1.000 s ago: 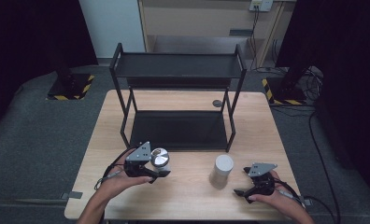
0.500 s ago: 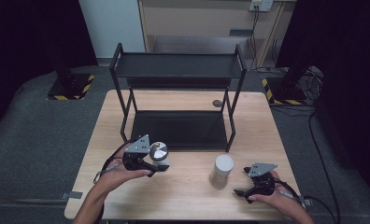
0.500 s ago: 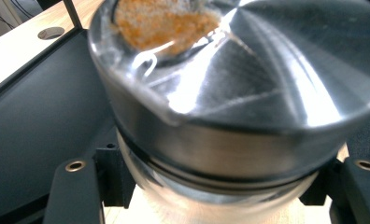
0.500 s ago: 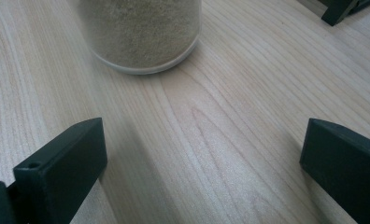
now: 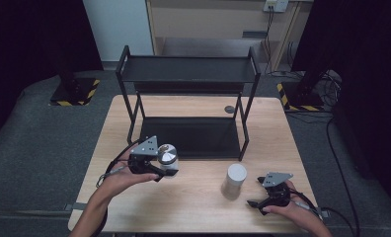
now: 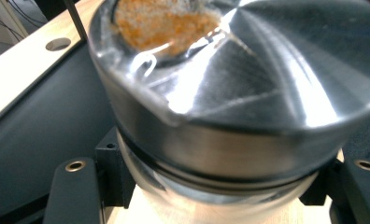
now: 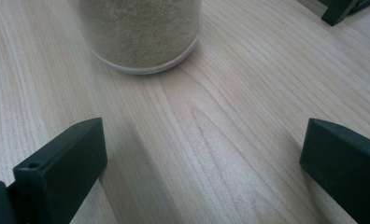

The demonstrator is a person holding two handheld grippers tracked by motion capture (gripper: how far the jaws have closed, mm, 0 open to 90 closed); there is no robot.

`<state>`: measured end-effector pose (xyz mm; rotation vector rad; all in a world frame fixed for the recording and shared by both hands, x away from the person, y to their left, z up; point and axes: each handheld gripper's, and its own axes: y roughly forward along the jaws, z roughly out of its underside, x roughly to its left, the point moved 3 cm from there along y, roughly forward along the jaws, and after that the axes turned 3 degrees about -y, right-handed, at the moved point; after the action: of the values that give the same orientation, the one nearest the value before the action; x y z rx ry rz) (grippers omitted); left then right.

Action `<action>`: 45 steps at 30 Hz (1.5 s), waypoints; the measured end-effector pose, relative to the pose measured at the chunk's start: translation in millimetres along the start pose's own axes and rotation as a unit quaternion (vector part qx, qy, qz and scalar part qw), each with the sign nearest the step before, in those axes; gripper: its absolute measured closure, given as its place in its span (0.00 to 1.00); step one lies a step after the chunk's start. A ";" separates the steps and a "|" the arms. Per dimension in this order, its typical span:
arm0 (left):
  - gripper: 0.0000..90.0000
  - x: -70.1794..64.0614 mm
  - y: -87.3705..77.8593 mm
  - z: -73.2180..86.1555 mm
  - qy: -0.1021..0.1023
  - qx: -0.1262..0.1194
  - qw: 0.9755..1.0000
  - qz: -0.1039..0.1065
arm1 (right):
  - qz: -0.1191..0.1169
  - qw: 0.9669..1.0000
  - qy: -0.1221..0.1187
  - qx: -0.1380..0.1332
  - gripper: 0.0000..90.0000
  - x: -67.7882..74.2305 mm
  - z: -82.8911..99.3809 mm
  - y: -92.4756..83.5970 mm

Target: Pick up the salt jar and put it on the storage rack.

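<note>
High view first: our left hand (image 5: 122, 174) comes in from the bottom edge, forearm angled toward the rack (image 5: 186, 106), holding the left gripper (image 5: 156, 159) raised above the worktop (image 5: 198, 207). Its fingers are clamped on a steel-lidded jar (image 5: 167, 157), lifted clear just in front of the lower shelf. Further right a white jar (image 5: 234, 180) stands on the worktop. Our right hand (image 5: 282, 202) rests low beside it, the right gripper (image 5: 258, 193) with fingers (image 7: 61, 163) spread apart.

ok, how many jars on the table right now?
2. A steel-lidded glass jar is gripped in the left tongs, near the black rack. A white-lidded jar stands before the right tongs.
</note>
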<state>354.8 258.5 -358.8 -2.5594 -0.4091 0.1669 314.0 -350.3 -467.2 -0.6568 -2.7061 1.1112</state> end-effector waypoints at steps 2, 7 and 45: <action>0.33 1.6 -1.6 -5.7 0.003 0.001 1.000 0.000 | 0.000 1.000 0.000 0.000 0.02 0.0 0.0 0.0; 0.33 6.5 -4.0 -19.3 0.011 0.006 1.000 0.005 | 0.000 1.000 0.000 0.000 0.02 0.1 0.0 0.0; 0.33 44.6 -50.1 -136.5 0.052 0.021 0.998 -0.016 | 0.000 1.000 0.000 -0.002 0.02 -0.4 0.4 0.1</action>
<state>411.4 246.3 -218.2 -2.5068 -0.4022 0.0294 314.3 -350.7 -467.5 -0.6569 -2.7081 1.1068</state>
